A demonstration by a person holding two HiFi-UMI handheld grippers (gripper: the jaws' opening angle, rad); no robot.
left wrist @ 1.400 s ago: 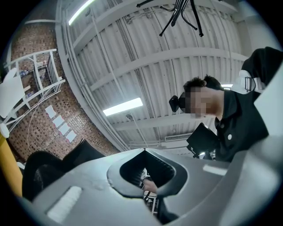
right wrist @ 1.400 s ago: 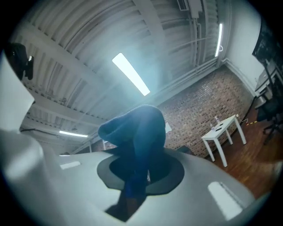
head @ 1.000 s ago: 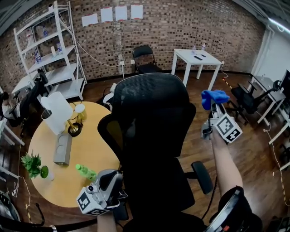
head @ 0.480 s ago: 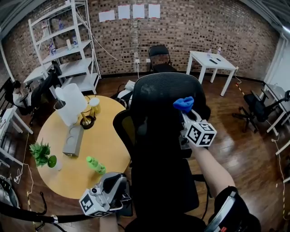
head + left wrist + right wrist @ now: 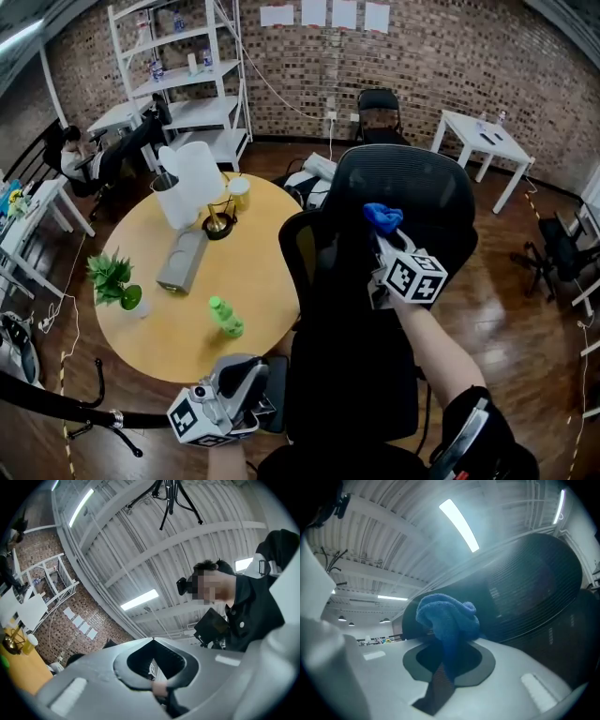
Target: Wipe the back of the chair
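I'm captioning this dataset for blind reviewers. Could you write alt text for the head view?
The right gripper holds a bunched blue cloth at the upper back of a black mesh office chair. The left gripper hangs low by the chair's lower left side. Left of the chair stands a round wooden table with a green bottle and a small plant.

Grey right hand-held gripper bears a black-and-white marker cube.

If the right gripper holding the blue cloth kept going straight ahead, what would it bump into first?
Most likely the chair's black mesh backrest, right beyond its blue cloth; whether they already touch is unclear.
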